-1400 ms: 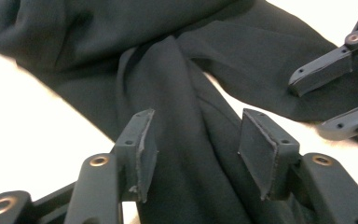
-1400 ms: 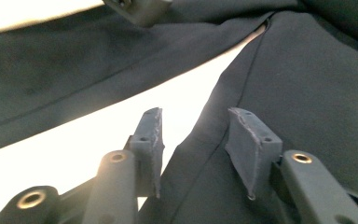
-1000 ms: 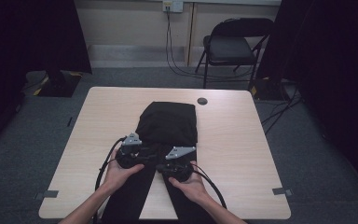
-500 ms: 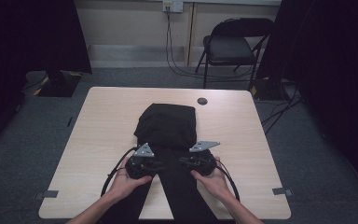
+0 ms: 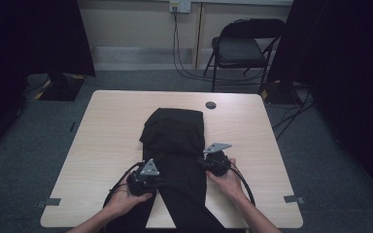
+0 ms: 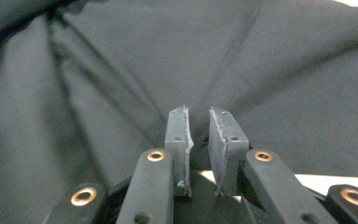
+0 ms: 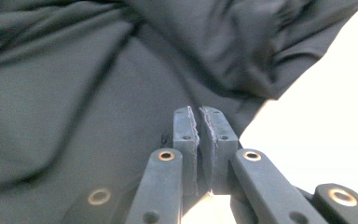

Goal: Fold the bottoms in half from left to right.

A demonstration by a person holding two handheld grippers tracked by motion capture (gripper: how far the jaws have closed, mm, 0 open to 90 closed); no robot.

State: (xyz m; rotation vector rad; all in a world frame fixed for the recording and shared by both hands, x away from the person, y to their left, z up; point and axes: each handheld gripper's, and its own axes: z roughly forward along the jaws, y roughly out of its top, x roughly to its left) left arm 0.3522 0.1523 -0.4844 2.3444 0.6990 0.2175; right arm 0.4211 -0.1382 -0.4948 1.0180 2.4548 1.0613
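Left fingers [image 6: 198, 140] just closing, narrow gap at black garment [image 5: 177, 145] edge, right fingers [image 7: 205, 140] pinched on its fabric, on table [image 5: 107, 136]

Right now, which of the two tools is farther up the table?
The right tool, at the right edge of the trousers, nearer the chair. The left tool sits lower; its jaws have just been closing, cloth seemingly between them.

Dim room, evenly lit tabletop, dark edges; close views soft and blurred.
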